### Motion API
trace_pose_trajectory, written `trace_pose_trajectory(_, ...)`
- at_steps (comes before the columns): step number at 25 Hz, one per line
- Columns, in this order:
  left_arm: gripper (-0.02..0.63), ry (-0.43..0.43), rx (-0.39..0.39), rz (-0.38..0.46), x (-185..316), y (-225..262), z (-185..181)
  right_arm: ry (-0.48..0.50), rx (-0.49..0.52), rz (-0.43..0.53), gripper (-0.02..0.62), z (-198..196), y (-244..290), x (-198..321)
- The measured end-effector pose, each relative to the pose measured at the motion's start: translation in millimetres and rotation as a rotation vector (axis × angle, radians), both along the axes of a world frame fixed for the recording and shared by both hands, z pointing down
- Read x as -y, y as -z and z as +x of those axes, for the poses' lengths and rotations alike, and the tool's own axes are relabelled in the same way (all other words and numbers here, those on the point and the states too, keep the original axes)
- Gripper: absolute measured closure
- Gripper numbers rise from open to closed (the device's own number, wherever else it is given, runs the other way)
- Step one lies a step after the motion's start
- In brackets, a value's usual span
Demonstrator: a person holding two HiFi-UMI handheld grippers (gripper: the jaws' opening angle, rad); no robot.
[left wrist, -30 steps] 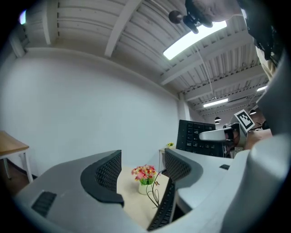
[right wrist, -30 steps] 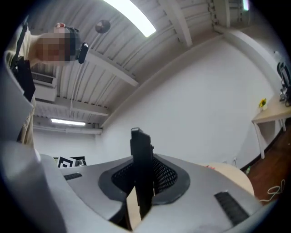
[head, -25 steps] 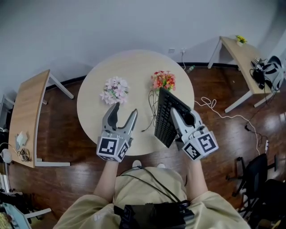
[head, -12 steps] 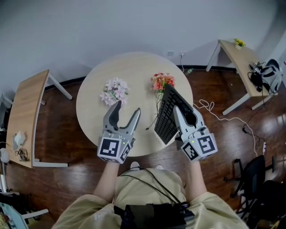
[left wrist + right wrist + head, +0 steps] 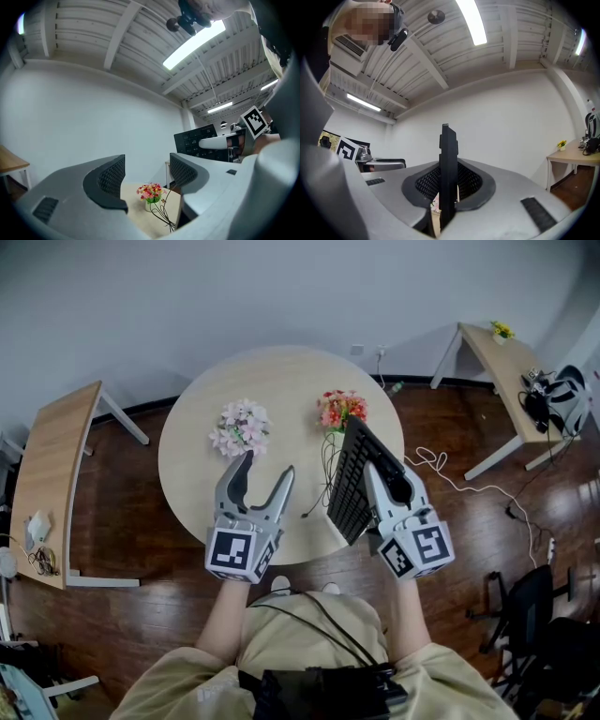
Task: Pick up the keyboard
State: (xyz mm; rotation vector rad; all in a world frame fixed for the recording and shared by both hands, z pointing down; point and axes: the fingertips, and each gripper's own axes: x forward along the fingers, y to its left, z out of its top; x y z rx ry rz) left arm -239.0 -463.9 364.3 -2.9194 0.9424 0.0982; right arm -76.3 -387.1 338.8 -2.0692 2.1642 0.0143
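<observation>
Pale wood makes up the round table (image 5: 281, 381) before you. At its 7 o'clock rim your left tongs (image 5: 265, 465) hover with the jaws wide apart and nothing between them. Just beyond them, at about 10 o'clock from the table's middle, sits a bunch of pink flowers (image 5: 242, 427); its pot is hidden under the blooms. At about 2 o'clock a small white pot (image 5: 149, 206) holds red and orange flowers (image 5: 342, 409), and a thin black cable (image 5: 161, 216) lies on the table beside it. Your right tongs (image 5: 382, 479) are clamped tight on the black keyboard (image 5: 352, 484), pinching it across its thin body. The keyboard stands tipped up on its side over the 4 o'clock rim, keys facing left, its far end close to the red and orange flowers.
</observation>
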Motion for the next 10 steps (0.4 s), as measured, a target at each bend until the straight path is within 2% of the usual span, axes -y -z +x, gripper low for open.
trace_pose_trajectory(5,0.324,0.0,-0.005,-0.014,-1.3,1.8,-2.6,0.005,-0.008,-0.011,0.511,-5.8,-0.6,0.5)
trace_pose_trajectory(10,0.324,0.0,-0.031,-0.073,-2.9,12.3,-2.1,0.003,-0.011,-0.006,0.511,-12.0,2.7,3.8)
